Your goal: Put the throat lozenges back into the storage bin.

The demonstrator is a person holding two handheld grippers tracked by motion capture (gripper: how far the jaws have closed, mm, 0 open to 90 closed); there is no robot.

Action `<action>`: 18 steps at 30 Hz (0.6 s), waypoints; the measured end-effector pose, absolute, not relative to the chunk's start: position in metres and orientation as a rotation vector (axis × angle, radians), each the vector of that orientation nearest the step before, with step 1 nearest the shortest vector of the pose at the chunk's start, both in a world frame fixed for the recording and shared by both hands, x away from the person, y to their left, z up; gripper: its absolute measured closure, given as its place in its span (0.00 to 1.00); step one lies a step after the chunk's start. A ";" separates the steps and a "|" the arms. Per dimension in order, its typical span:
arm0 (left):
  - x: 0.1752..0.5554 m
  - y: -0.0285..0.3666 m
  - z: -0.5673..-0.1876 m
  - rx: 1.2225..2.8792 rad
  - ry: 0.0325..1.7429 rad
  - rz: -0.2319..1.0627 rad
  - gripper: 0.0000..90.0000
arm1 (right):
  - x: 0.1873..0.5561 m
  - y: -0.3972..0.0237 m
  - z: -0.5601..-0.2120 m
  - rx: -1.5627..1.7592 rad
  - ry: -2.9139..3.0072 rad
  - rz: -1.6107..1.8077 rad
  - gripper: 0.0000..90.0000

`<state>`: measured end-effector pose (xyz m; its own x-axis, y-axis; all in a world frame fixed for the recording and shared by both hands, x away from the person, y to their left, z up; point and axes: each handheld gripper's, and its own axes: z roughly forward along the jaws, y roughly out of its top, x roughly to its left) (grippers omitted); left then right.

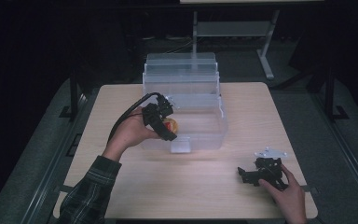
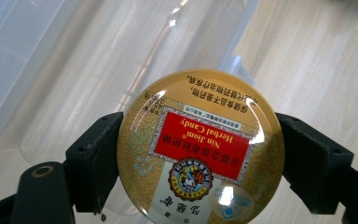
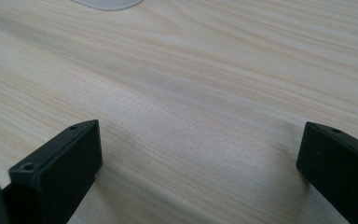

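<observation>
A round gold candy tin (image 2: 200, 149) with a red label fills the space between the two black jaws of my left gripper (image 2: 200, 158), which is shut on its edges. From above, that left gripper (image 1: 165, 125) holds the tin (image 1: 171, 125) over the open front part of a clear plastic box (image 1: 205, 135). My right gripper (image 1: 247, 175) rests low on the table near the front right, held by a hand. Its jaws stand wide apart over bare wood, with nothing between them (image 3: 200, 158).
The clear box has stepped tiers and a raised lid (image 1: 181, 63) at the back of the light wooden table (image 1: 182, 186). A small clear latch tab (image 1: 181, 145) sticks out at the box's front. Dark floor and a metal stand (image 1: 265, 51) lie beyond.
</observation>
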<state>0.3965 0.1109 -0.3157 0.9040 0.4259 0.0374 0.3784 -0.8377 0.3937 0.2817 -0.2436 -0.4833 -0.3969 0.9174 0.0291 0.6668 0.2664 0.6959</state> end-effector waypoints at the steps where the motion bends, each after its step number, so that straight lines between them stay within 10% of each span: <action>1: 0.399 0.113 -0.316 2.685 0.602 0.178 0.22 | 0.282 -0.244 -0.483 1.439 2.162 0.901 0.00; 18: 0.416 0.133 -0.317 2.668 0.700 0.204 0.22 | 0.282 -0.244 -0.483 1.439 2.161 0.901 0.00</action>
<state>0.4159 0.1335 -0.3173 0.8660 0.4982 0.0443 0.4440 -0.8065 0.3905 0.2817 -0.2436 -0.4833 -0.3963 0.9177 0.0290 0.6666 0.2659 0.6964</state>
